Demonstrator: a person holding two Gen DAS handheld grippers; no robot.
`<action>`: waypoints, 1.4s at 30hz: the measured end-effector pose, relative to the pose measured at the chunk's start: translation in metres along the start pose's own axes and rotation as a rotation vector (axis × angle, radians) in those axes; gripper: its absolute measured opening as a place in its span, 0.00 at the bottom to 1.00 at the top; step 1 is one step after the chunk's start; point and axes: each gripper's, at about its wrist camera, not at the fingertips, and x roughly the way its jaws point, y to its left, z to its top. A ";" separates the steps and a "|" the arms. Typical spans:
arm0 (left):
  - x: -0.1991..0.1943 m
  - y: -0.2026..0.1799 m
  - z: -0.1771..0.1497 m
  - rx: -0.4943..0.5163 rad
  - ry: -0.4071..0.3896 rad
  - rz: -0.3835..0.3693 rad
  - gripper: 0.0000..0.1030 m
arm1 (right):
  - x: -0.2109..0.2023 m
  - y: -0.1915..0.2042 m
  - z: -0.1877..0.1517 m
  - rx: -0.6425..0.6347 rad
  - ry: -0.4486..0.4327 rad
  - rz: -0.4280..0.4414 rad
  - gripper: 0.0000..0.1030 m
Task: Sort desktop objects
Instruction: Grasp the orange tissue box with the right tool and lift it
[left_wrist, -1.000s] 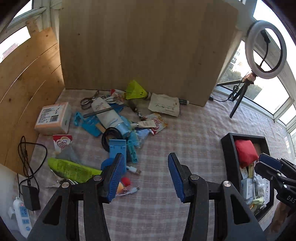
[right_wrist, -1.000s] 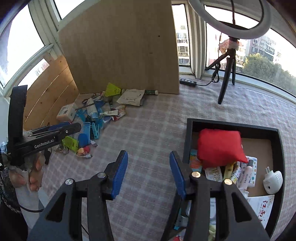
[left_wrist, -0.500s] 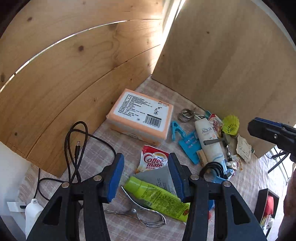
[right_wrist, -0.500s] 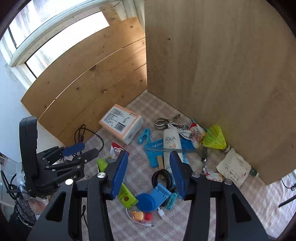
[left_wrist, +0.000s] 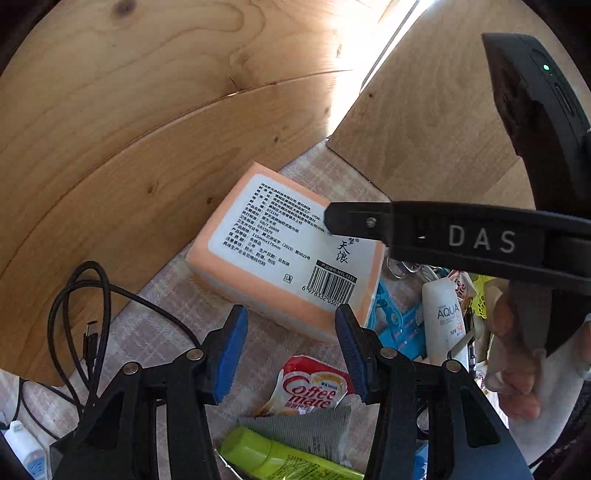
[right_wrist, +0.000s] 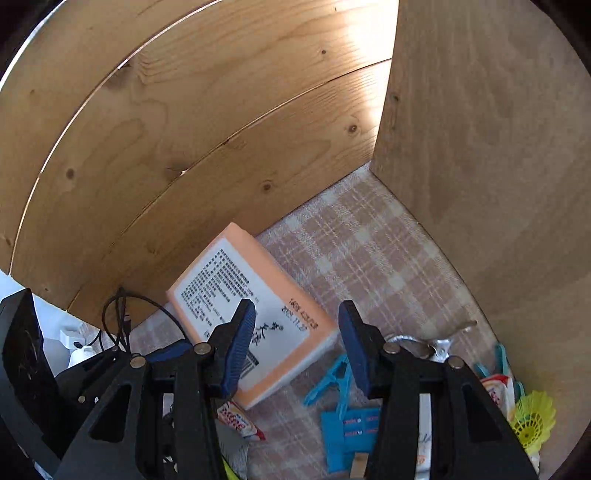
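Both grippers converge on the orange tissue pack, which lies flat on the checked cloth in the corner where the plank wall meets the upright board; little free room behind it.

Left gripper: jaws apart, nothing between the pads, short of the pack's near edge. Right gripper: jaws have just been widening, the pack's corner lies below the gap, contact not clear.

In the left view the right gripper's arm covers part of the pack label. Coffee-mate sachet, green tube and AQUA tube are partly hidden by the fingers. The blue clips are hard plastic; the black cable is looped at the cloth's edge.
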 end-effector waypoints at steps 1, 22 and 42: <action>0.002 0.000 0.002 0.000 -0.003 -0.004 0.49 | 0.004 0.000 0.002 -0.003 0.002 0.006 0.50; 0.020 -0.006 0.010 -0.019 0.037 -0.119 0.63 | 0.013 -0.020 -0.024 0.128 0.026 0.133 0.60; -0.094 -0.119 -0.057 0.256 -0.030 -0.217 0.63 | -0.150 -0.010 -0.140 0.301 -0.194 0.082 0.59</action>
